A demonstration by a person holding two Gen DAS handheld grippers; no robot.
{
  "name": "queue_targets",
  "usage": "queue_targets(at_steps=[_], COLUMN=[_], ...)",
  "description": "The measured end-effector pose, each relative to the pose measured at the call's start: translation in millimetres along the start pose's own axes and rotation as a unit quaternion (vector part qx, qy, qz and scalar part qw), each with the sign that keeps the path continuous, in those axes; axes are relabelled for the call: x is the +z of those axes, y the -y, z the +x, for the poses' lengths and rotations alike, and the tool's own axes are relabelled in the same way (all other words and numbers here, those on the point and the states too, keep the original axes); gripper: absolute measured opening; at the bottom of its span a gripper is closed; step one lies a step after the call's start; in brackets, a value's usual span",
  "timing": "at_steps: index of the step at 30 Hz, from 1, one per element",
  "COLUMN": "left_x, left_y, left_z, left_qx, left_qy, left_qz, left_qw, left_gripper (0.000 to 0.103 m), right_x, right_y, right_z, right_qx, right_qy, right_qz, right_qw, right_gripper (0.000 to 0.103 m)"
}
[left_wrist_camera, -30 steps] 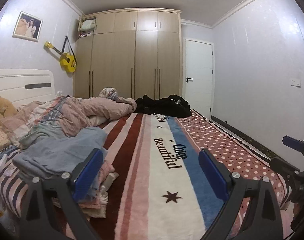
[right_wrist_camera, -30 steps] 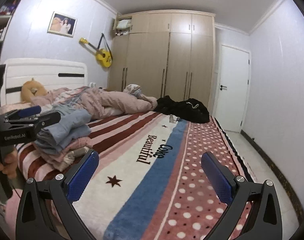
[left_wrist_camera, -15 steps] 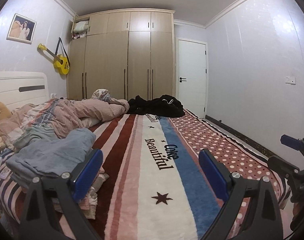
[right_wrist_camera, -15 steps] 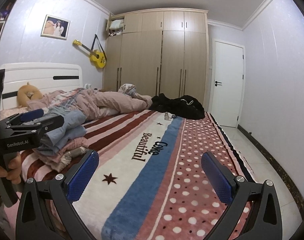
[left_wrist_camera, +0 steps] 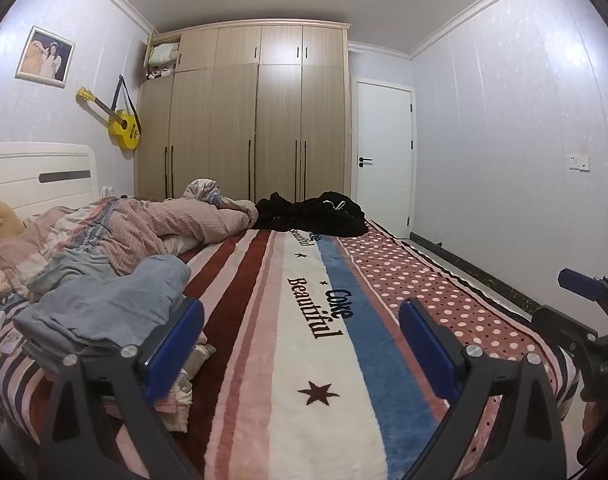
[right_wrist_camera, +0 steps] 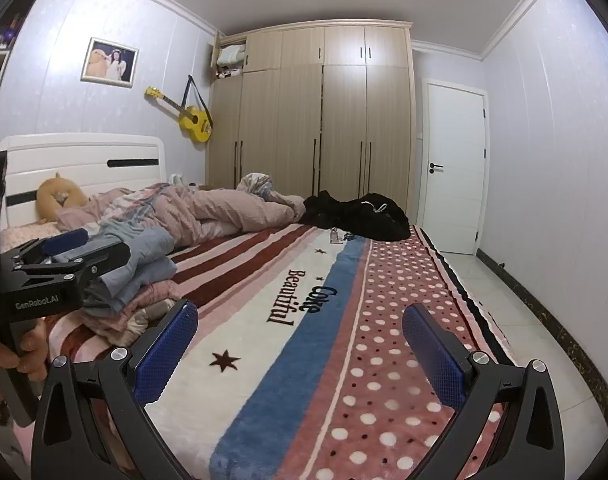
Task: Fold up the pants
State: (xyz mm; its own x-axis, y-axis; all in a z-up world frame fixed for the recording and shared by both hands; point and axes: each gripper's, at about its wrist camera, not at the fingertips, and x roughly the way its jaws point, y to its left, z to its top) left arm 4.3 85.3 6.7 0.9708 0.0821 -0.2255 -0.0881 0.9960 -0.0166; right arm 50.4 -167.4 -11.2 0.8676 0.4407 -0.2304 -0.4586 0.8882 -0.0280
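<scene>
A heap of black garments (left_wrist_camera: 311, 216) lies crumpled at the far end of the bed, also seen in the right wrist view (right_wrist_camera: 355, 216); I cannot tell which piece is the pants. At the left stands a stack of folded clothes topped by a grey-blue garment (left_wrist_camera: 104, 304) (right_wrist_camera: 144, 256). My left gripper (left_wrist_camera: 300, 336) hovers open over the near part of the striped blanket (left_wrist_camera: 323, 360), holding nothing. My right gripper (right_wrist_camera: 300, 340) is open and empty too, over the blanket's dotted side. Each gripper shows at the edge of the other's view.
A pink quilt (left_wrist_camera: 176, 224) is bunched beside the white headboard (left_wrist_camera: 44, 176). A plush toy (right_wrist_camera: 60, 196) sits by the pillows. Wardrobe (left_wrist_camera: 264, 120) and white door (left_wrist_camera: 383, 160) stand beyond the bed. A tiled floor strip (right_wrist_camera: 503, 300) runs along the right wall.
Both views sway only slightly. The grippers stay open, and no garment has moved.
</scene>
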Motion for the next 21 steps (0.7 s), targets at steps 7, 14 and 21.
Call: queue_targets(at_steps=[7,14,21], left_x=[-0.8,-1.3,-2.5], left_y=[-0.6,-0.1,0.2], left_z=[-1.7,-1.9,-2.0], left_qx=[0.001,0.004,0.006], left_qy=[0.002,0.003,0.004], left_qz=[-0.002,-0.004,-0.005], left_qw=[1.0000,1.0000,1.0000], left_gripper=[0.098,0.100,0.101], right_x=[-0.7,0.9,3.1], right_y=[0.2,-0.7,-2.5], right_z=[1.4,-2.1,-5.1], right_qx=[0.000,0.002,0.002], right_qy=[0.000,-0.001,0.000], right_qz=[0.000,0.000,0.001], right_qw=[1.000,1.000,1.000], right_gripper=[0.102,0.102,0.102])
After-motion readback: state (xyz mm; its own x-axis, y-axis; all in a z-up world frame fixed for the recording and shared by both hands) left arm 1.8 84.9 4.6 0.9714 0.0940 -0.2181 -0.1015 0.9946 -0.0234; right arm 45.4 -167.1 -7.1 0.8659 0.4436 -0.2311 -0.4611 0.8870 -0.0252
